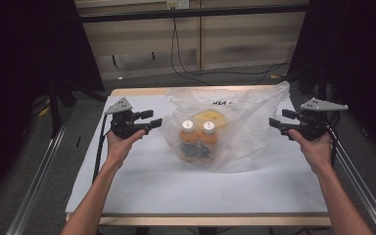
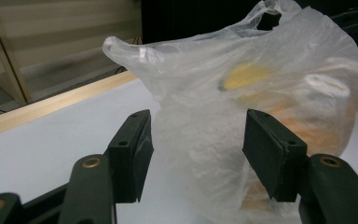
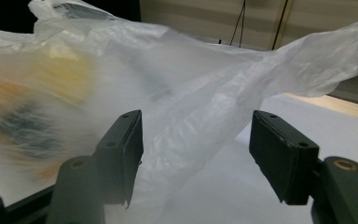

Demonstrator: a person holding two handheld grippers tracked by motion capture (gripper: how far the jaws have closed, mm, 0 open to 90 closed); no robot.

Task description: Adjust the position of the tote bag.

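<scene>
A clear plastic bag point(image 1: 245, 132) stands on the white table point(image 1: 176, 186). Inside it are two orange bottles with white caps point(image 1: 188, 124) point(image 1: 208, 126) and a yellow item point(image 1: 209, 116) behind them. My left gripper point(image 1: 152, 120) hovers just left of the bag, open, and its pads touch nothing. In the left gripper view the bag point(image 2: 261, 93) fills the space beyond the jaws of that gripper point(image 2: 196, 154). My right gripper point(image 1: 276, 123) is open at the bag's right edge. In the right gripper view loose film point(image 3: 205, 116) lies ahead of the spread jaws of that gripper point(image 3: 196, 154), unpinched.
The table's wooden rim point(image 1: 137, 91) runs along the far side. Metal rails point(image 1: 39, 171) flank the table on the floor. Cables point(image 1: 191, 73) lie on the floor behind it, and dark curtains hang at both sides.
</scene>
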